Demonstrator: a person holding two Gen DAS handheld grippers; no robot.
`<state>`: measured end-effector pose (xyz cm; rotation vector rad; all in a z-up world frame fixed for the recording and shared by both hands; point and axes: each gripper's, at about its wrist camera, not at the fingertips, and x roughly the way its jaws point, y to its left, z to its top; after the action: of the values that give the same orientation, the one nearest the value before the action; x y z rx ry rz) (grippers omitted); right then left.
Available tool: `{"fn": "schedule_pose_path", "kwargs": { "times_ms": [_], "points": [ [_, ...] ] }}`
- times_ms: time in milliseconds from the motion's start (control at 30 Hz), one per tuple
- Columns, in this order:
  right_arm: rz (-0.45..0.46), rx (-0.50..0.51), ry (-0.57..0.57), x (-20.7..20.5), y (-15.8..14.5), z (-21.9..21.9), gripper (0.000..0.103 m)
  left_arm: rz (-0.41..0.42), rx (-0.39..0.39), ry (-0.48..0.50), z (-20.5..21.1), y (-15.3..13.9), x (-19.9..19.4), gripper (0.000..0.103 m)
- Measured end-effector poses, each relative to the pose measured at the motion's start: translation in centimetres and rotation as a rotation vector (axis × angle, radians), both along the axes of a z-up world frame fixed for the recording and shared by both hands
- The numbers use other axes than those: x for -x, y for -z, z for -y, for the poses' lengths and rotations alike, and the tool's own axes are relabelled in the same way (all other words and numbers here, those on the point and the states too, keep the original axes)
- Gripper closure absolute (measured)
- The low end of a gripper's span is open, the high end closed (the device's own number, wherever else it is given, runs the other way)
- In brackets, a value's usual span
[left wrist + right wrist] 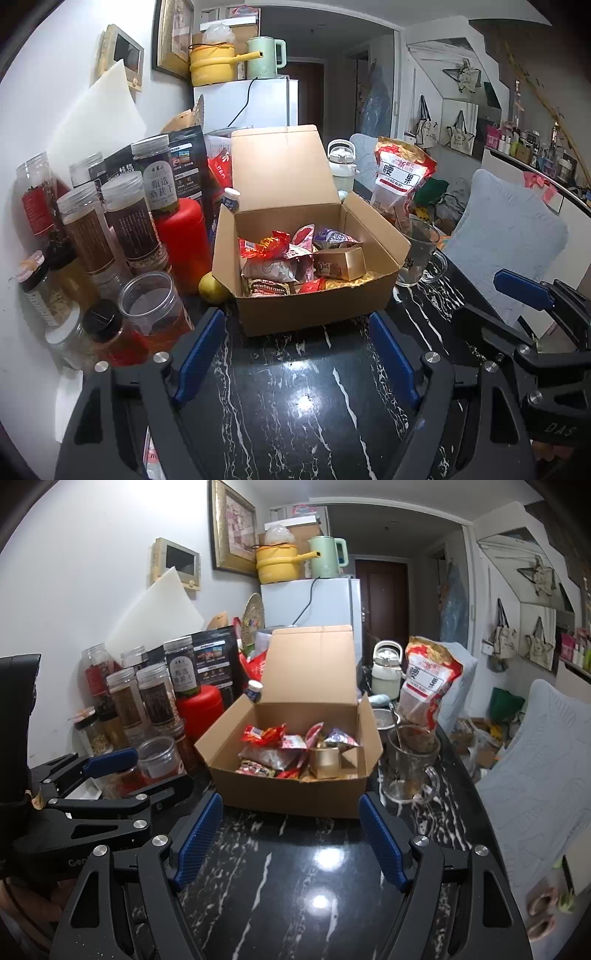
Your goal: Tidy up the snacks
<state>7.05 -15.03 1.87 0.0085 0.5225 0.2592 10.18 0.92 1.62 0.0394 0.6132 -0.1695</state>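
Both grippers' jaws wide apart, empty, facing snack box [314, 302].

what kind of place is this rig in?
Likely a small lived-in apartment, at a kitchen or dining counter: white fridge topped with a yellow pot and a kettle, jars of dry goods against the wall, and an open cardboard box of snacks on black marble.

The surface [295, 398] is glossy black stone veined white, mirroring the lamps. The box [314, 306] is matt brown cardboard. Snack wrappers [273, 254] are shiny crinkled foil. The mug [410, 768] is clear glass; the jars [129, 221] clear plastic.
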Motion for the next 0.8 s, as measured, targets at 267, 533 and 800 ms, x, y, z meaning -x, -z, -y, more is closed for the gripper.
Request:
{"fn": "schedule_pose_path", "kwargs": {
  "times_ms": [267,533,800],
  "points": [
    [-0.003,-0.002,0.008,-0.5,0.0,0.2,0.026,0.004,-0.007,0.003,0.1,-0.2,-0.5,0.022],
    [-0.008,0.001,0.017,-0.8,0.3,0.4,0.026,-0.002,-0.019,-0.012,0.4,-0.2,-1.2,0.022],
    [-0.021,0.002,0.029,-1.1,0.7,0.9,0.026,-0.038,-0.010,-0.021,0.5,0.4,-2.0,0.022]
  ]
}}
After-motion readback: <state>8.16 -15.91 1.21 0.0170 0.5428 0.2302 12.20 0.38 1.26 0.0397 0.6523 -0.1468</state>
